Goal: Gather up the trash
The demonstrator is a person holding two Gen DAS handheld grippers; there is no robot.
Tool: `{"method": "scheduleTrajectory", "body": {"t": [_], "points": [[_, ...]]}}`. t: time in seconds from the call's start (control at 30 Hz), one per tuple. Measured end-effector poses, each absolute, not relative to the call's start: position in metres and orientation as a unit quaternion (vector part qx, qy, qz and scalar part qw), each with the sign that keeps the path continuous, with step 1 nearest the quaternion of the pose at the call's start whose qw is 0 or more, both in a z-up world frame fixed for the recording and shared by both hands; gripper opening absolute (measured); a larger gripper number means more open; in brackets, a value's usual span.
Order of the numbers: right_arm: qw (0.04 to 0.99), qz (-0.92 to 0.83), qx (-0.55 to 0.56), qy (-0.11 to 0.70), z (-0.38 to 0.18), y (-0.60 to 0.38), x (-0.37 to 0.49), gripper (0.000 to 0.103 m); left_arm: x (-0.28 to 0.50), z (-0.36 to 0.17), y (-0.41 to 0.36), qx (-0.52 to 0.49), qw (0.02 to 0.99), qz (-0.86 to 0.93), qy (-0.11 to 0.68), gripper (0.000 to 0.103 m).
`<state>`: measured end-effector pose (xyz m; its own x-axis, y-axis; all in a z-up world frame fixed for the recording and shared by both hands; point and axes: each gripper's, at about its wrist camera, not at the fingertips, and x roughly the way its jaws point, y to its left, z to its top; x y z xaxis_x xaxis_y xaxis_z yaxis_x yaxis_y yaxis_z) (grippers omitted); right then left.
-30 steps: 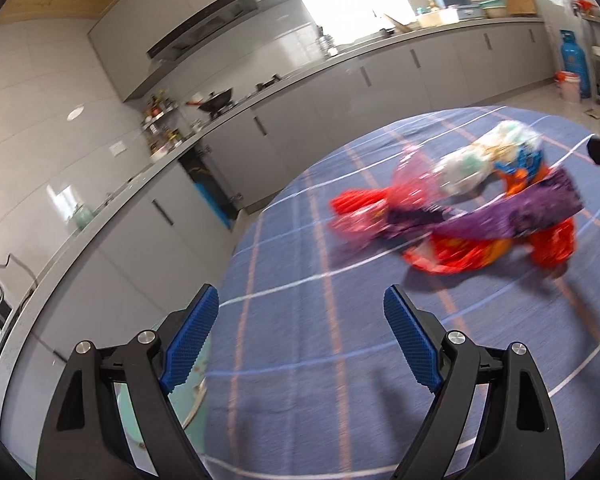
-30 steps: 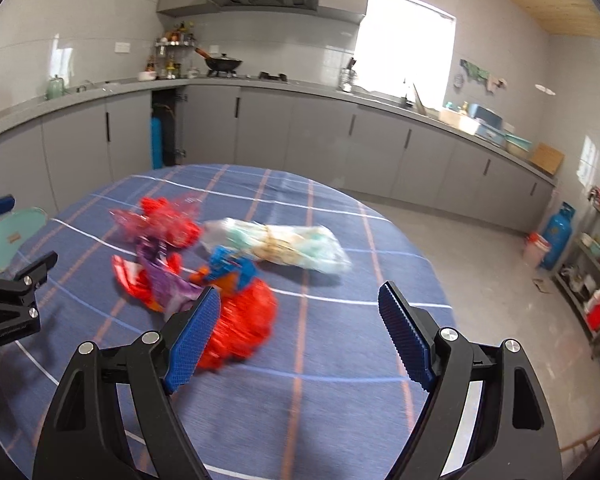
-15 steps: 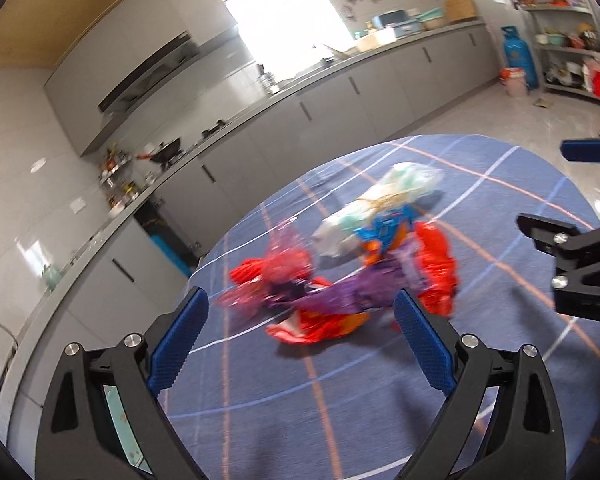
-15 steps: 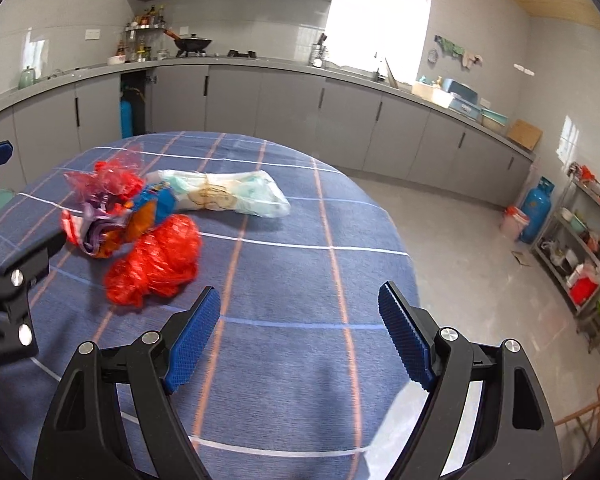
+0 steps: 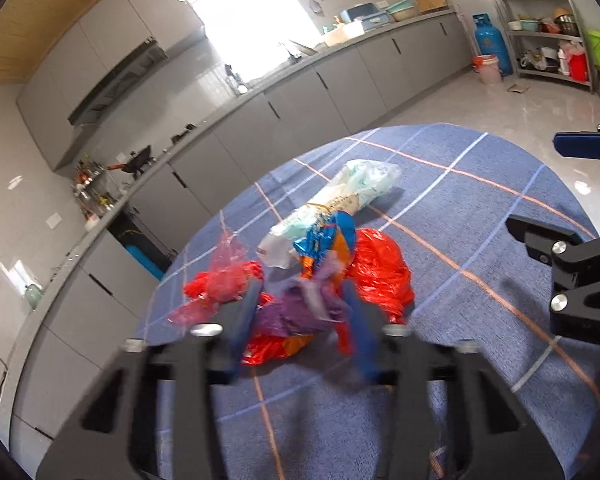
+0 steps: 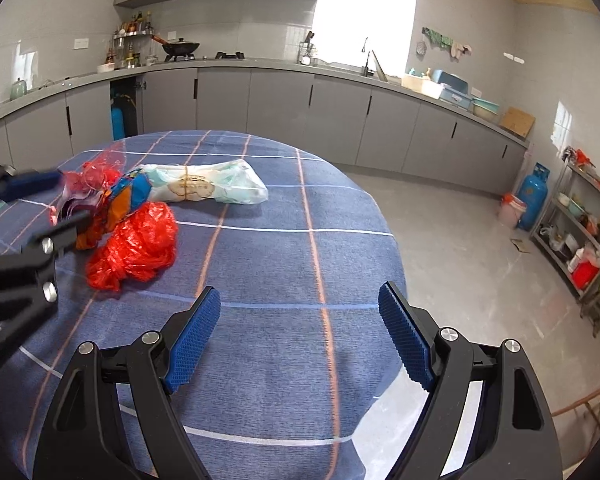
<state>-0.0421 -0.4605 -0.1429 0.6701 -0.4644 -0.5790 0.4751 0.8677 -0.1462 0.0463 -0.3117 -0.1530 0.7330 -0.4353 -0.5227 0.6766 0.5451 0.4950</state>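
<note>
My right gripper [image 6: 300, 336] hangs over the blue checked table [image 6: 284, 248], jaws wide apart, nothing between them. Off to my left the trash sits in a heap: a red bag [image 6: 136, 246] nearest, an orange-and-blue wrapper [image 6: 126, 198] touching its top, a pale bundle [image 6: 204, 186] lying lengthwise just behind. My left gripper [image 6: 66, 204] is in from the left edge, jaws closing on the crumpled purple and red wrappers [image 6: 82, 196] at the heap's far side; it's blurred, so I can't tell contact. Grey cabinets [image 6: 280, 104] run along the back wall, a gas bottle [image 6: 533, 196] stands far right.
</note>
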Motion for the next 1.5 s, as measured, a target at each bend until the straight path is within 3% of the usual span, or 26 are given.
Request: {"method": "scheduleTrajectory", "body": {"t": [0.07, 0.2, 0.63, 0.97, 1.13, 1.2, 1.23, 1.27, 1.33, 1.43, 1.5], "points": [[0.914, -0.254, 0.006, 0.316, -0.143, -0.457, -0.04, 0.08, 0.048, -0.152, -0.308, 0.347, 0.862, -0.325, 0.177, 0.012], [0.916, -0.248, 0.003, 0.315, -0.142, -0.451, -0.037, 0.08, 0.045, -0.142, -0.294, 0.341, 0.872, -0.314, 0.158, 0.008], [0.929, -0.221, 0.009, 0.298, -0.129, -0.424, -0.019, 0.08, 0.053, -0.081, -0.214, 0.268, 0.924, -0.254, 0.1, 0.006], [0.948, -0.178, 0.028, 0.261, -0.102, -0.405, 0.029, 0.08, 0.052, -0.086, -0.19, 0.253, 0.936, -0.229, 0.086, 0.006], [0.944, -0.165, 0.031, 0.284, -0.108, -0.402, 0.061, 0.079, 0.068, -0.095, -0.179, 0.252, 0.941, -0.204, 0.096, 0.005], [0.941, -0.159, 0.035, 0.297, -0.112, -0.403, 0.067, 0.067, 0.075, -0.102, -0.175, 0.252, 0.941, -0.2, 0.106, 0.006], [0.939, -0.154, 0.036, 0.305, -0.115, -0.403, 0.069, 0.043, 0.077, -0.104, -0.172, 0.248, 0.941, -0.201, 0.109, 0.005], [0.937, -0.148, 0.035, 0.313, -0.118, -0.402, 0.072, 0.031, 0.078, -0.105, -0.171, 0.246, 0.942, -0.202, 0.11, 0.006], [0.937, -0.138, 0.029, 0.319, -0.12, -0.397, 0.072, 0.026, 0.077, -0.106, -0.167, 0.244, 0.943, -0.201, 0.106, 0.006], [0.939, -0.13, 0.025, 0.318, -0.119, -0.392, 0.07, 0.008, 0.076, -0.104, -0.163, 0.237, 0.945, -0.204, 0.1, 0.006], [0.941, -0.126, 0.025, 0.313, -0.115, -0.388, 0.068, 0.007, 0.076, -0.101, -0.159, 0.231, 0.946, -0.207, 0.098, 0.006]]}}
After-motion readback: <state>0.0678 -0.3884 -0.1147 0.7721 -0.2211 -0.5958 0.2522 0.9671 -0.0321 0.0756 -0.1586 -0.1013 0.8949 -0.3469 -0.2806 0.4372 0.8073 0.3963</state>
